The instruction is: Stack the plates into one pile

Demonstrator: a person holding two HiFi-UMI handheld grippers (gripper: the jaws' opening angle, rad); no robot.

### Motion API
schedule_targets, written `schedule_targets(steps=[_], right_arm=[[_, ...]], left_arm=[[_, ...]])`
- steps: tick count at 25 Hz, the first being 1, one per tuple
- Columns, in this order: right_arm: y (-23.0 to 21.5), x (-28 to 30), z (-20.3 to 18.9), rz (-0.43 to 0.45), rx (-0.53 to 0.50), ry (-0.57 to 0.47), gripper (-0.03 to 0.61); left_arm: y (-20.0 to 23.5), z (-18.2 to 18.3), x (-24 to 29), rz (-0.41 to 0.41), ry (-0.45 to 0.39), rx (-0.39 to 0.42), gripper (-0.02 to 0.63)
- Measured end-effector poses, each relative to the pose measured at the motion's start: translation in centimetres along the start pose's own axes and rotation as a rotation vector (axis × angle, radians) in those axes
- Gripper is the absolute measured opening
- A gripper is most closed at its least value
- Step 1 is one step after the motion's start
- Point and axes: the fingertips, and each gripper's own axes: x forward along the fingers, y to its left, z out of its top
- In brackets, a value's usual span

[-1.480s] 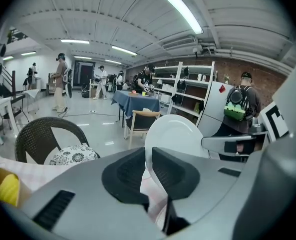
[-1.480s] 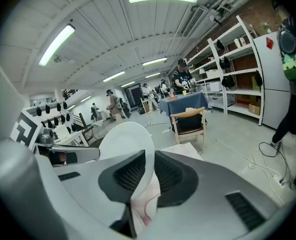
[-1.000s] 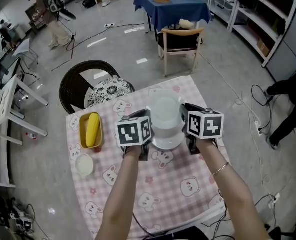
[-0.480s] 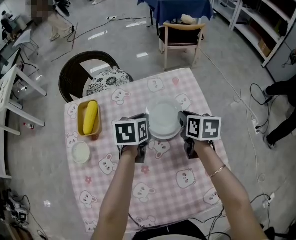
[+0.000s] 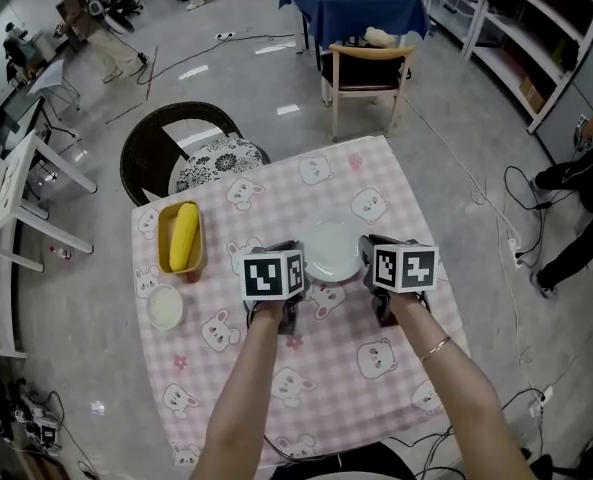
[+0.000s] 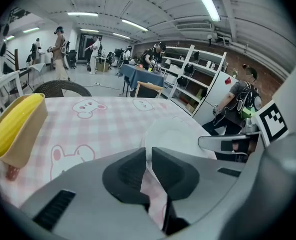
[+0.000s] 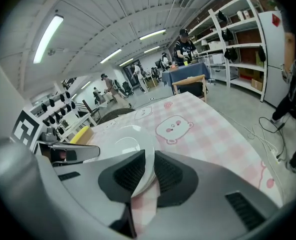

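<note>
A white plate [image 5: 333, 251], perhaps more than one stacked, hangs low over the middle of the pink checked tablecloth [image 5: 346, 378]. My left gripper [image 5: 296, 273] is shut on its left rim, which shows as a thin white edge between the dark pads [image 6: 125, 174]. My right gripper [image 5: 369, 266] grips the right rim. In the right gripper view the plate [image 7: 120, 144] sits between the pads [image 7: 170, 176], and those jaws have just been opening a little with the rim still between them. Whether the plate touches the cloth I cannot tell.
A yellow tray [image 5: 163, 258] with a long yellow item in it lies at the table's left, and a small white dish [image 5: 165, 306] sits below it. A dark round chair [image 5: 151, 153] stands behind the table. People move about in the far room.
Both grippers have come down together with the plate, from well above the table to just over the cloth. The plate now looks smaller and lower in the head view.
</note>
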Motion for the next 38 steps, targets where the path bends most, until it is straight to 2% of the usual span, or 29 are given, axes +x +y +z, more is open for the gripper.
schedule_targets(steps=[17,23,31,33,38], right_arm=[[-0.4,0.4,0.3,-0.042,-0.121,-0.104,0.074],[0.0,-0.2,0.8,-0.016,-0.133,-0.185,0.092],[1.2,-3.9,2.8,-0.007,-0.161,-0.293,0.078],[2.0,-5.3,3.7,0.0,-0.176,-0.332,0.057],[4.6,-9.6,4.4,0.055,-0.185,-0.405,0.037]], left_arm=[[0.0,0.8,0.5,0.074,-0.144,0.078,0.051],[0.2,0.9,0.4,0.098,-0.211,0.1,0.051],[-1.5,2.6,-3.6,0.073,-0.34,0.142,0.038],[-2.0,2.9,-5.0,0.057,-0.373,0.144,0.028],[-3.1,3.2,-9.4,0.063,-0.447,0.167,0.023]])
